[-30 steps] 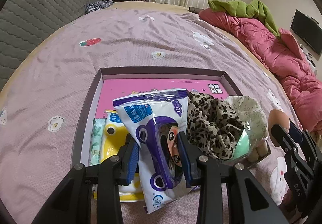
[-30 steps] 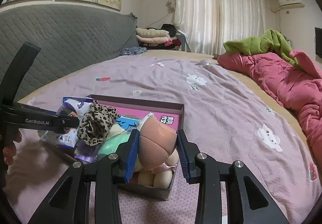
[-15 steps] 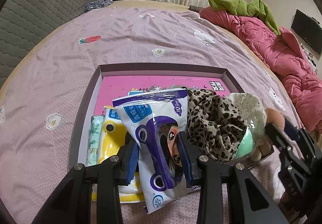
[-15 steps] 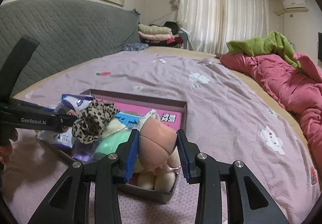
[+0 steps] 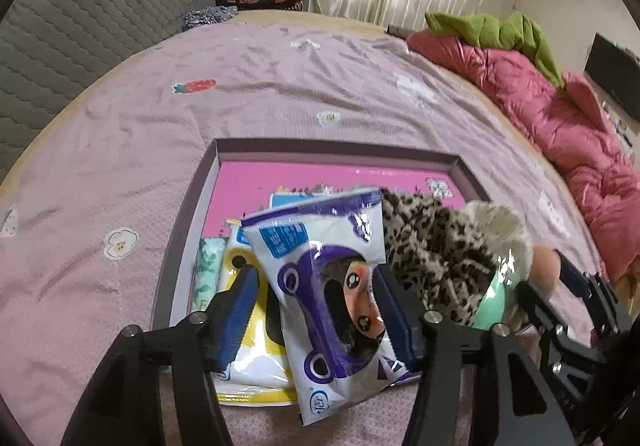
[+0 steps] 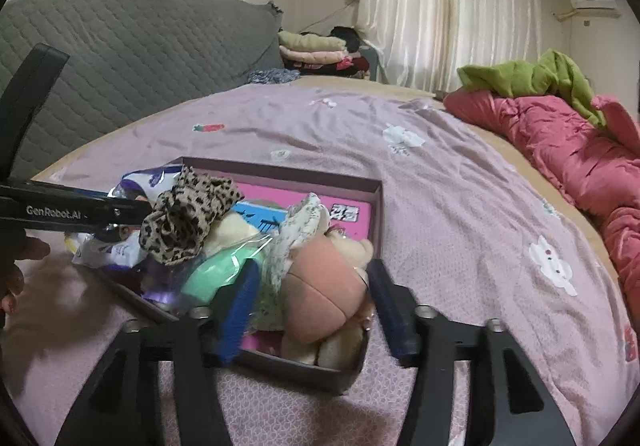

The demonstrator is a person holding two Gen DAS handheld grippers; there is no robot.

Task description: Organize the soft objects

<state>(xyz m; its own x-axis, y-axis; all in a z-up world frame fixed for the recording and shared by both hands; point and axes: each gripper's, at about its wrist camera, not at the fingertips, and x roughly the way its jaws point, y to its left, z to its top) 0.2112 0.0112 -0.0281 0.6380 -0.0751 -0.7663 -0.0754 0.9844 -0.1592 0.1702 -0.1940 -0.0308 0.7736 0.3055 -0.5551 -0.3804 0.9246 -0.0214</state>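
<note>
A shallow purple box (image 5: 336,151) with a pink floor lies on the bed; it also shows in the right wrist view (image 6: 304,370). My left gripper (image 5: 318,310) is open around a purple-and-white tissue pack (image 5: 332,286) resting on the box's near edge. A leopard-print cloth (image 5: 432,242), a mint-green packet (image 5: 490,306) and a yellow pack (image 5: 256,350) lie in the box. My right gripper (image 6: 310,310) is open around a peach plush toy (image 6: 320,294) at the box's near right corner, its pads apart from the toy.
The lilac bedsheet (image 6: 460,205) spreads all around the box. A pink quilt (image 6: 568,149) with a green garment (image 6: 532,77) lies at the right. A grey headboard (image 6: 120,57) and folded clothes (image 6: 316,49) are at the back.
Both grippers have opened: the left jaws spread off the tissue pack, the right jaws off the plush toy. Both objects now rest in the box.
</note>
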